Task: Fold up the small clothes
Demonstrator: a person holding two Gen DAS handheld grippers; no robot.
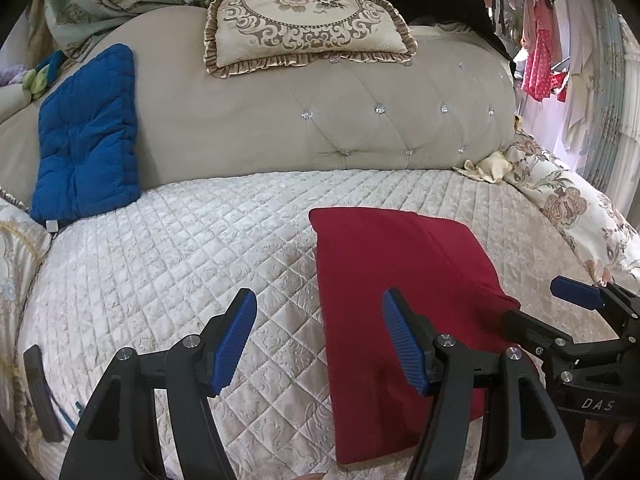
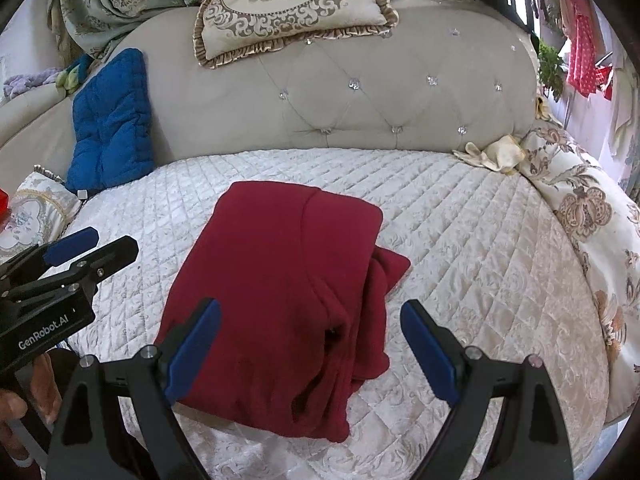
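Red garment (image 1: 404, 312): type unclear, folded bulk hides inner layers; near edge in left wrist view behind left gripper (image 1: 320, 340) finger. Right gripper (image 1: 536, 308) there: one finger tip buried behind cloth, body cut by frame edge. Hanging clothes (image 1: 540, 56) top right blurred, too small to ID.

Dark red knit garment (image 2: 276, 288) folded into a thick rectangle, lying flat at centre frame, layered edges bunched along its right side, small flap protruding at right.

Black hand-held gripper (image 1: 319, 336), blue ribbed pads, silver screws.
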